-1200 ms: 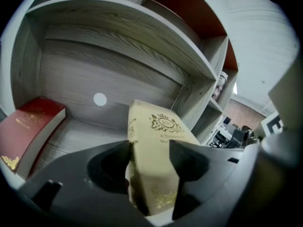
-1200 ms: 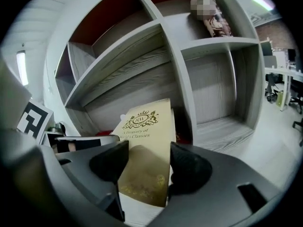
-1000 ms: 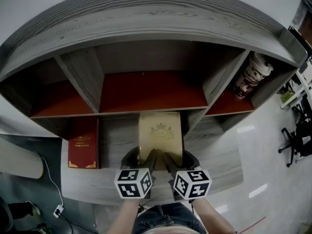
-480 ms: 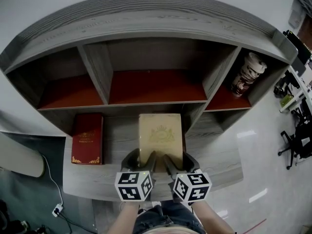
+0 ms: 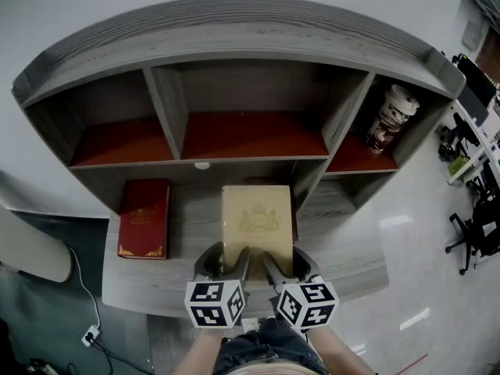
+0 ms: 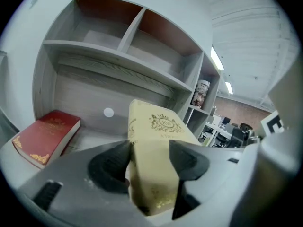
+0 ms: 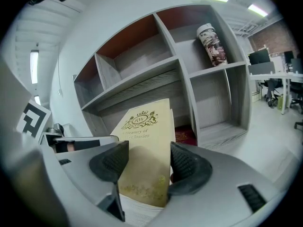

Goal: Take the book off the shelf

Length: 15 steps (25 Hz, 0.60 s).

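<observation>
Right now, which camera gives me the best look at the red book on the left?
The head view: the red book lies flat on the shelf, its whole cover showing, left of the cream book. The left gripper view shows it slanted, near the picture's edge. The right gripper view doesn't show it.

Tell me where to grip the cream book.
Grip the cream book by its near short end, from the front, left gripper and right gripper at its corners: its far end points into the shelf, so probably only the near end is free.
</observation>
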Motion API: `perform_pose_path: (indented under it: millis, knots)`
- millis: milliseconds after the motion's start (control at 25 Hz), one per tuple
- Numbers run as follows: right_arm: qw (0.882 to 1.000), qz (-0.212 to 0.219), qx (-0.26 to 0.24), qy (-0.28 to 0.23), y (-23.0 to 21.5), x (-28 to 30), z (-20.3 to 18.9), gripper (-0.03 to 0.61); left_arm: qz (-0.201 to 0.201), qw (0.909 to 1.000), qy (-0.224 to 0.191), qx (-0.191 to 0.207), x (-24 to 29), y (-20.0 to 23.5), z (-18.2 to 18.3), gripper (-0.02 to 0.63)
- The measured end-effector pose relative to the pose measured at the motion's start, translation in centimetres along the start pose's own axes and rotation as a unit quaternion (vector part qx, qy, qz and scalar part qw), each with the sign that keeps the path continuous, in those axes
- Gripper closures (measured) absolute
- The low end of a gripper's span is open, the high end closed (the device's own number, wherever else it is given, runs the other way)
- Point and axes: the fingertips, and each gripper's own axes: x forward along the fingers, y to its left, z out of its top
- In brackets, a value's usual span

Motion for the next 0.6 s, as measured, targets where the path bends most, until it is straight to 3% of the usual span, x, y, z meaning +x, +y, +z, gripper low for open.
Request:
perform_pose_path:
  millis: [600]
  knots:
    - [0.999, 0.013, -0.007, -0.032, -0.4, -4.2, 0.3, 0.304, 0.009, 0.9995, -0.027, 0.014, -2.8, -3.5, -0.2, 0.359]
